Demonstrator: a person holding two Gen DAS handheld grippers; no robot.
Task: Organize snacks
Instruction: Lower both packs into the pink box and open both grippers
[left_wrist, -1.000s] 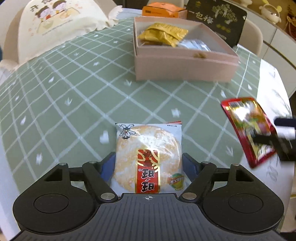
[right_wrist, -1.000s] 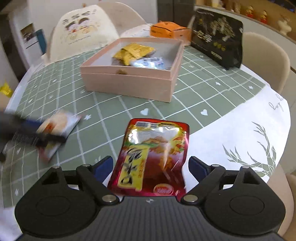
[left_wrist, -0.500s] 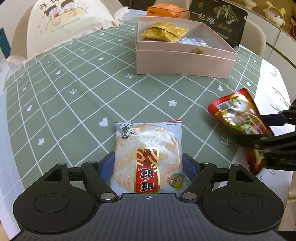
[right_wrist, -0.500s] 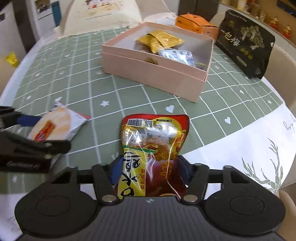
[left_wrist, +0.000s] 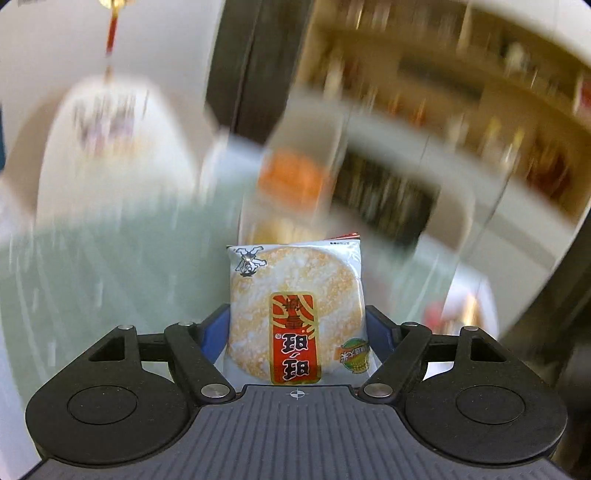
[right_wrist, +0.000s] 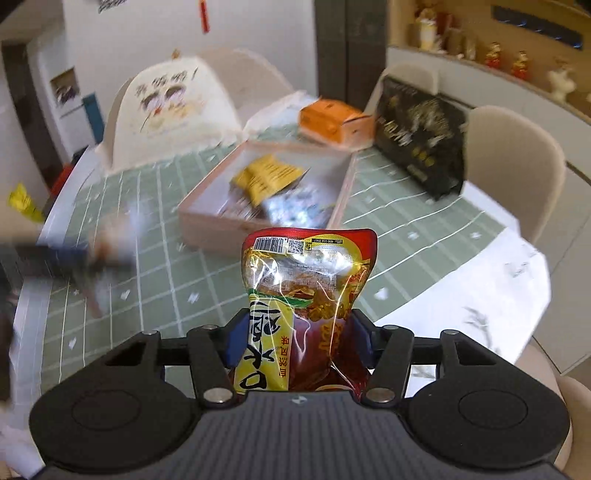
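Note:
My left gripper (left_wrist: 295, 325) is shut on a white rice cracker packet (left_wrist: 295, 310) with a red label and holds it up in the air; the background there is heavily blurred. My right gripper (right_wrist: 297, 339) is shut on a red and yellow snack pouch (right_wrist: 308, 291) and holds it above the table. The pink open box (right_wrist: 266, 192) stands ahead of the right gripper and holds a yellow packet (right_wrist: 269, 177) and a silvery packet (right_wrist: 295, 206). The left gripper with its packet shows as a blur at the left of the right wrist view (right_wrist: 103, 251).
The round table has a green checked cloth (right_wrist: 406, 229) with a white edge at the right. An orange box (right_wrist: 332, 122) and a black bag (right_wrist: 421, 136) stand behind the pink box. Chairs (right_wrist: 517, 166) ring the table; one has a white printed cover (right_wrist: 170, 107).
Both grippers have lifted their packets off the table and tilted upward. The left gripper is moving fast, its view now blurred and raised toward the room. The right pouch is squeezed narrower.

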